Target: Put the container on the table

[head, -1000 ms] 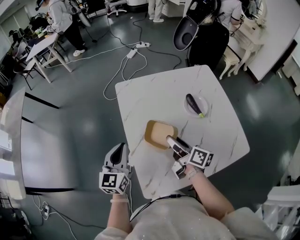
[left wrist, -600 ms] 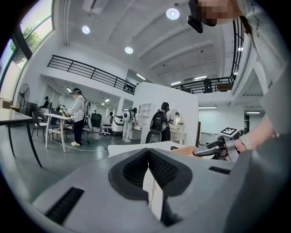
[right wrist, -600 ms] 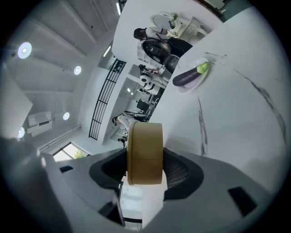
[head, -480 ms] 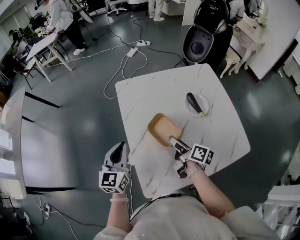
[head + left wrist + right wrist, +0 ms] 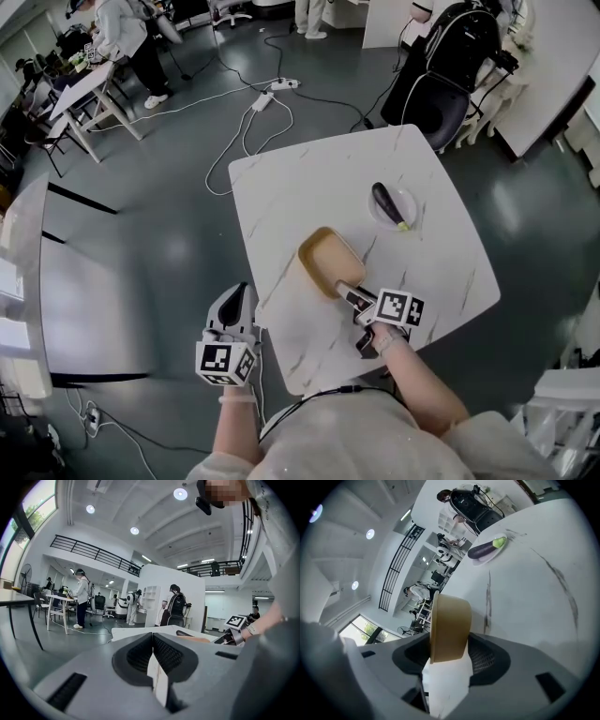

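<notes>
Here, the views one after another:

- Head view: a white marble table (image 5: 309, 187) stands on a dark floor. The tan container (image 5: 330, 260) is over the middle of the table, on the side near the person.
- Head view: the right gripper (image 5: 344, 290) reaches the near end of the container and holds it there. I cannot tell if the bottom of the container touches the table top.
- Head view: an eggplant (image 5: 387, 204) lies on a small white plate (image 5: 405, 202), further back and to the right, well apart from the container.
- Head view: the left gripper (image 5: 239, 297) is beside the near left edge of the table, not over it.
- Left gripper view: the jaws of the left gripper (image 5: 152, 651) are pressed together, with nothing between them. Behind them the table edge shows, and at the right the marker cube (image 5: 236, 620) of the other gripper.
- Right gripper view: the jaws of the right gripper (image 5: 450, 651) are clamped on the near wall of the container (image 5: 447, 620), which appears turned on its side in this view. The eggplant (image 5: 485, 549) on its plate lies far ahead on the table (image 5: 525, 597).
</notes>
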The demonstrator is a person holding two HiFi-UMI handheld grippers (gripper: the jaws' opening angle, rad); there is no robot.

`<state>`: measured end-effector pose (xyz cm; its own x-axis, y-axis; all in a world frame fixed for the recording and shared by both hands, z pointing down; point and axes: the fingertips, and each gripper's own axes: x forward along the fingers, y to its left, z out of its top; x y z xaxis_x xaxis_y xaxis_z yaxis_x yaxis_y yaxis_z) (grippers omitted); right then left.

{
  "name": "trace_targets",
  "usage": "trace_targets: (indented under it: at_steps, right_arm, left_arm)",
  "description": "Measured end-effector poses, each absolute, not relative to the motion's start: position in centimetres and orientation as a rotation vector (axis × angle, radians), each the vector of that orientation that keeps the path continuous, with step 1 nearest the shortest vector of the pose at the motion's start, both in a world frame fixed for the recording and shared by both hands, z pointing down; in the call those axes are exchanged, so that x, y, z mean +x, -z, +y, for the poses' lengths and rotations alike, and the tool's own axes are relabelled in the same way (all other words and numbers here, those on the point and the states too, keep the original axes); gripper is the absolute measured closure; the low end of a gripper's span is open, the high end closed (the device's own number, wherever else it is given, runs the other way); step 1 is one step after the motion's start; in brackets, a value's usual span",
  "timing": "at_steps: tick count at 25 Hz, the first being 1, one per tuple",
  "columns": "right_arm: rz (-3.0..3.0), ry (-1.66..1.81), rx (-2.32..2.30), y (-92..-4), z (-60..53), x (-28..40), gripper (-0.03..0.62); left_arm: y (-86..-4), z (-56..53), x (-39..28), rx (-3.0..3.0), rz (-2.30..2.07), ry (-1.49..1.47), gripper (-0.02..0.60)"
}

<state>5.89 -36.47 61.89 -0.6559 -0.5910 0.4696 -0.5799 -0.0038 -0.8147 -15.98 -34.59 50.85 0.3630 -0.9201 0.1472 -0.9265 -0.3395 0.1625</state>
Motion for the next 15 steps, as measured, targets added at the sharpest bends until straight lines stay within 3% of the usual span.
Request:
trace_targets:
  at_steps: [15]
  right_arm:
    - [2.142, 1.910, -1.165, -62.3, -36.0, 3.9, 0.312]
  left_arm:
    - [-51.2, -34.2, -16.4, 2.385, -1.672, -0.047, 0.577]
